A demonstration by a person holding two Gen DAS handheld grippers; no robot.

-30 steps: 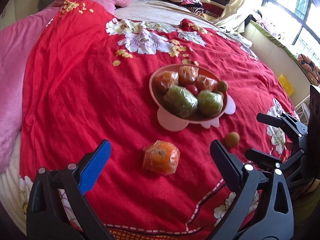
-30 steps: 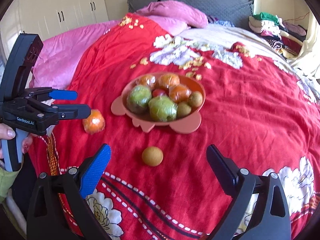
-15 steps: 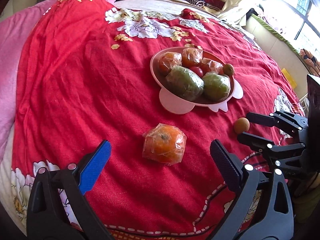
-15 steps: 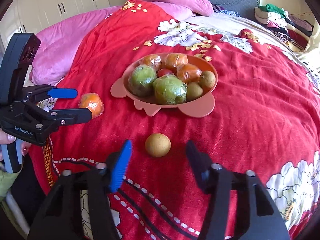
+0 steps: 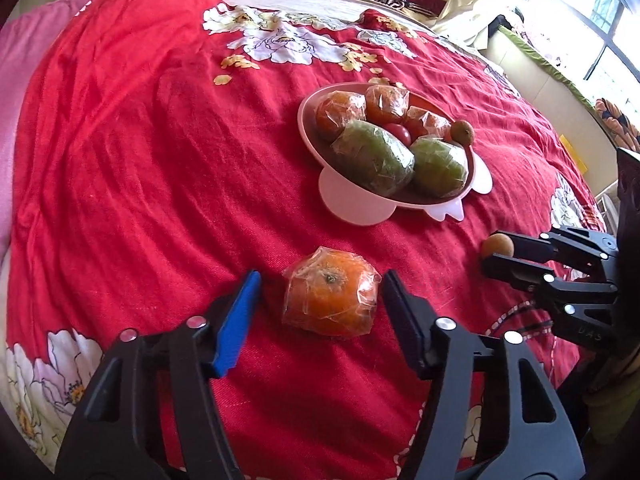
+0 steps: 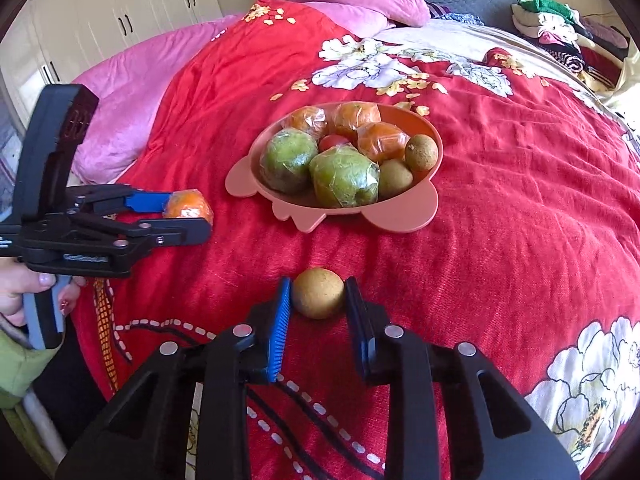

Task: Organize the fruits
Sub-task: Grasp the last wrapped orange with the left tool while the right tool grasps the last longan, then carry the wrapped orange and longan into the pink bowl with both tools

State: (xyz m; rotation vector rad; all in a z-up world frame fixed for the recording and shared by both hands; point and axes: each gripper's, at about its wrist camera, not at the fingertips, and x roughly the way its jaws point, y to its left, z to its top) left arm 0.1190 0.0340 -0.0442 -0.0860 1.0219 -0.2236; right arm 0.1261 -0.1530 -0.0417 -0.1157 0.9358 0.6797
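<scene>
Scene: a bed under a red flowered bedspread (image 5: 120, 184), with a pink bowl (image 6: 434, 142) of fruit near its middle.
Left gripper (image 5: 320, 284): fingers set fairly wide, one on each side of a wrapped orange (image 5: 332, 294) that lies on the bedspread; a gap shows on both sides, so nothing is gripped yet.
Right gripper (image 6: 318, 292): fingers narrow, their pads right at the flanks of a small brown fruit (image 6: 318, 293). It rests on the bedspread, and whether the pads press it cannot be told.
Bowl from the fingers: at about 1 o'clock from the orange in the left wrist view, at 12 o'clock from the brown fruit in the right wrist view; near both, touching neither.
Key relation: each fruit sits dead centre between its own fingers, at 12 o'clock. Both are roundish, with no long axis to align. The right gripper looks closer to a firm hold.
Bowl contents: three wrapped oranges, two wrapped green fruits, a small red fruit and two brown ones; free room is scarce.
Likely step: closing on both loose fruits before carrying them to the bowl.
Writing: small white lettering on each gripper body, too blurred to read with confidence.
Risk: the crinkled wrap may slip as the pads close.
</scene>
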